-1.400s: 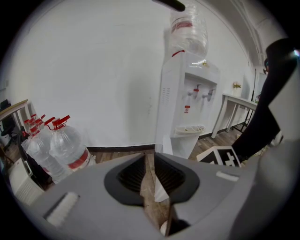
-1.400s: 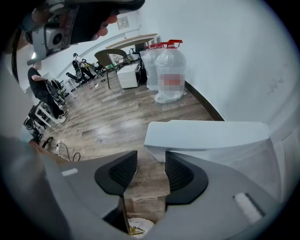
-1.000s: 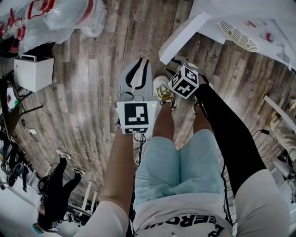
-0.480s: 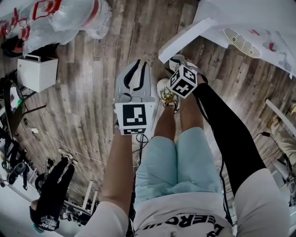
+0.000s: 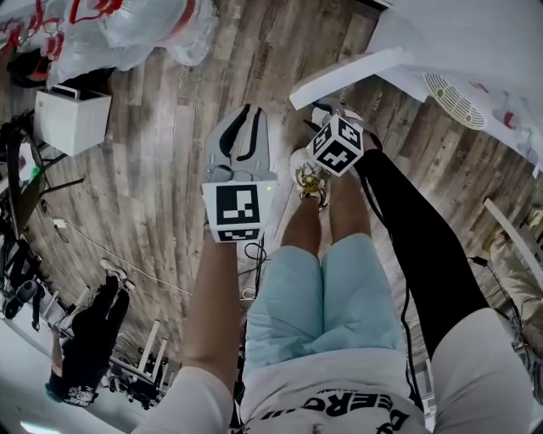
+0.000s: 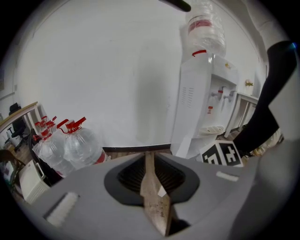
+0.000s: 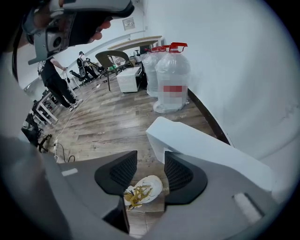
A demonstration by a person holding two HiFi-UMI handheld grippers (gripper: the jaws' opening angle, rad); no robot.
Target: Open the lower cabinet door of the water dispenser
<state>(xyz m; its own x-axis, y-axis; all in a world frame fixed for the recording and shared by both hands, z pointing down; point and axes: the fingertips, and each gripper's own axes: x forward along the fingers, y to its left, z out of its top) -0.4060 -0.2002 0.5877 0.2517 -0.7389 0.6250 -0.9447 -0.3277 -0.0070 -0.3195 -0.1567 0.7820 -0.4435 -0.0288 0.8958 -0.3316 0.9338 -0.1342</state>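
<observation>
The white water dispenser (image 6: 201, 108) carries a bottle on top and stands against the wall; in the head view its body (image 5: 462, 42) is at the top right. Its lower door (image 5: 344, 78) sticks out over the floor as a white slab. My right gripper (image 7: 150, 161) is open and empty, and the door's end (image 7: 161, 136) lies just past its right jaw, apart from it. Under its marker cube, the right gripper (image 5: 327, 119) hangs beside the door's free end. My left gripper (image 5: 246, 114) is shut on nothing and is held left of the door, clear of it (image 6: 149, 157).
Several large water bottles (image 6: 70, 145) stand along the wall, also at the head view's top left (image 5: 127, 25). A white box (image 5: 72, 119) sits on the wood floor. A person in black (image 5: 85, 339) stands behind. My own shoe (image 7: 143, 190) is below the right jaws.
The left gripper has drifted slightly forward and left. The right gripper has stayed by the door's end. The door slab lies a little flatter in the view.
</observation>
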